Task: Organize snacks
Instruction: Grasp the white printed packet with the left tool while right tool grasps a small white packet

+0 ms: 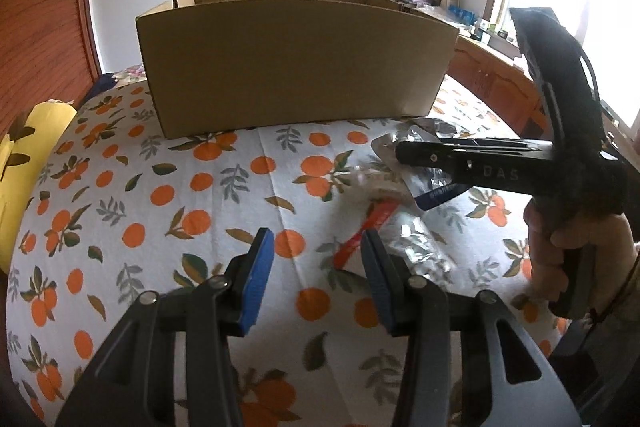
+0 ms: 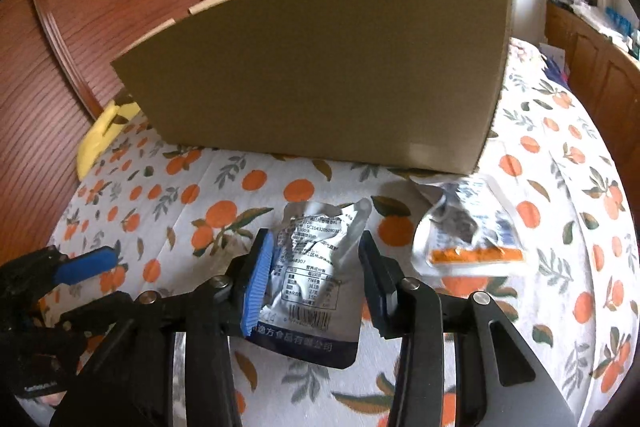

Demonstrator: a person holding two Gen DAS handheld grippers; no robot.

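Note:
An open cardboard box (image 1: 296, 59) (image 2: 320, 67) stands at the back of a bed with an orange-print sheet (image 1: 160, 187). In the right wrist view my right gripper (image 2: 316, 267) is shut on a crumpled silver snack packet (image 2: 316, 259), with its blue pads against both edges. A second packet (image 2: 468, 227), pale with an orange strip, lies to its right. In the left wrist view my left gripper (image 1: 318, 259) hangs open over the sheet and holds nothing. A red packet (image 1: 368, 227) lies just beyond its right finger. The right gripper (image 1: 404, 151) shows farther right, over silver packets (image 1: 424, 251).
A yellow pillow (image 1: 24, 163) (image 2: 104, 135) lies at the bed's left edge beside a wooden wardrobe (image 2: 80, 27). A wooden cabinet (image 1: 492, 75) with clutter on top runs under the window on the right. A hand (image 1: 580, 247) holds the right gripper's handle.

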